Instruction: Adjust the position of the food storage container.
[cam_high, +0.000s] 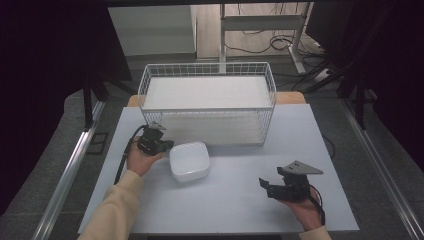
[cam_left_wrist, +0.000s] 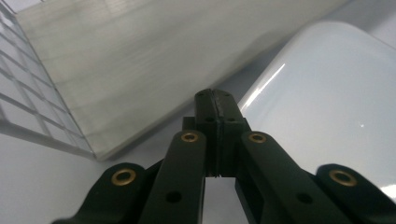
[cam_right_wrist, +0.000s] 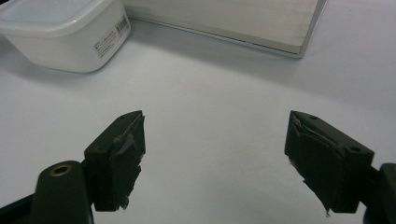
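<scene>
A white lidded plastic container (cam_high: 189, 160) sits on the pale table between my hands. It fills the right of the left gripper view as a glossy white lid (cam_left_wrist: 327, 98), and stands at the top left of the right gripper view (cam_right_wrist: 65, 35) with a barcode label on its side. My left gripper (cam_high: 167, 145) is just left of the container, its jaws pressed together (cam_left_wrist: 215, 100) with nothing between them. My right gripper (cam_high: 263, 184) rests near the front right of the table, jaws wide apart (cam_right_wrist: 217, 163) and empty.
A white wire basket (cam_high: 207, 102) with a pale board in its bottom stands at the back middle of the table; its board (cam_left_wrist: 140, 65) lies close ahead of the left gripper. The table's front edge (cam_high: 220, 231) runs close to both hands.
</scene>
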